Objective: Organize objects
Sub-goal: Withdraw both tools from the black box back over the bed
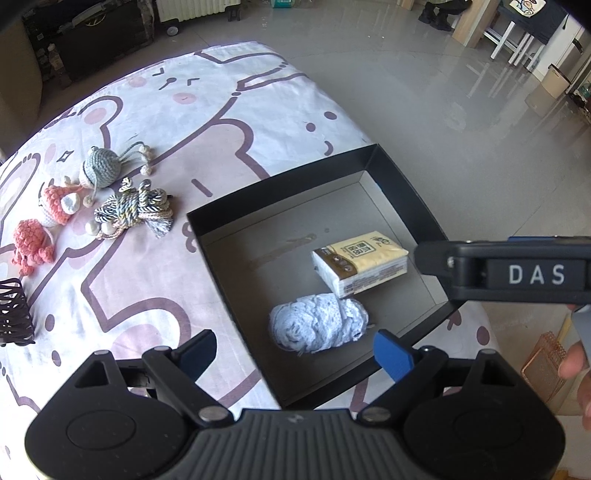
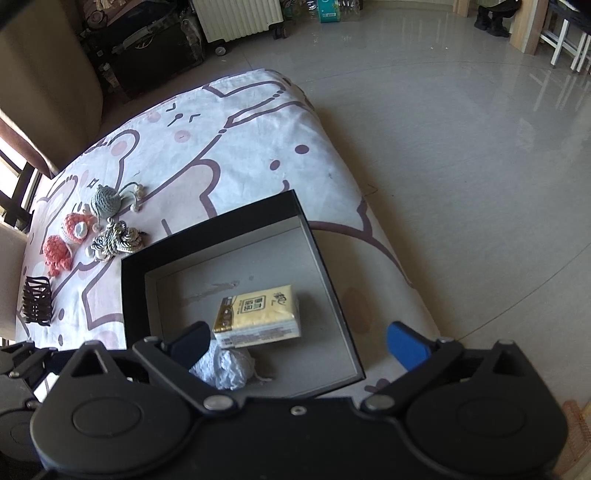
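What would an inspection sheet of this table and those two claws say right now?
Surface: cartoon-print cloth over the table.
Job's things: black box holding tissue pack and pale blue yarn; outside it, grey crochet toy, two pink crochet toys, cord bundle, black hair claw.
Clutter: nothing seen.
Grippers: left claw and right claw open, empty.
Cables: nothing seen.
Surroundings: tiled floor, white radiator.

hidden: pale blue crocheted yarn bundle (image 2: 225, 369) partly behind right gripper finger | cut off: black wire rack (image 1: 13, 314) at left edge
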`<state>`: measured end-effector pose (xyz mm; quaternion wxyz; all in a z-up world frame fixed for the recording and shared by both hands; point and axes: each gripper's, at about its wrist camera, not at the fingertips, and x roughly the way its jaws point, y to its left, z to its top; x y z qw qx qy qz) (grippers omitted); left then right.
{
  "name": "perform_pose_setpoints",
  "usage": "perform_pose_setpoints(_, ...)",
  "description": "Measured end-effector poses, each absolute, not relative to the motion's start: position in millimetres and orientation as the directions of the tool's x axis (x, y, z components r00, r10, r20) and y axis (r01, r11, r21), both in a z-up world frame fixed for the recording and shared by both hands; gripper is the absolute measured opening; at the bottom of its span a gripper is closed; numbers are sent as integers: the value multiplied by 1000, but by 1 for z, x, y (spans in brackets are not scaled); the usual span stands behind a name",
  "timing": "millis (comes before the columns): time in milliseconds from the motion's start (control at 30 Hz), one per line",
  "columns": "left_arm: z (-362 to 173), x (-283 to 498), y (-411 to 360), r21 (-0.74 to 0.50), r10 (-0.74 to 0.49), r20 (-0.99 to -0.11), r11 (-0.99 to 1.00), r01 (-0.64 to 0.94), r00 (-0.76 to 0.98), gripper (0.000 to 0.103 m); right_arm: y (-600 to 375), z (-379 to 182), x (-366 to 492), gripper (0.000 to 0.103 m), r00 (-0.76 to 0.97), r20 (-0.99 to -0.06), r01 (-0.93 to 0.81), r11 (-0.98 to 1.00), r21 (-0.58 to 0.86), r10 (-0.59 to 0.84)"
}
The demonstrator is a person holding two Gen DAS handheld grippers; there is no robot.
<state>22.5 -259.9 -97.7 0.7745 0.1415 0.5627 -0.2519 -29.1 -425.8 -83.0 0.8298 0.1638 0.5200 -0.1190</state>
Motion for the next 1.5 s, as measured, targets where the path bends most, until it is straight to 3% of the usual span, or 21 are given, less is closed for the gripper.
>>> perform_pose_setpoints(500, -87, 34, -241, -77, -248, -927, 860, 504, 282, 103, -426, -83, -41, 103, 422, -904, 392, 913, 115, -67)
perform_pose_setpoints(1500, -73, 50, -206, -73, -237, -906, 903, 422, 351, 103, -409, -65, -47, 103, 471, -877, 400, 909, 116, -95)
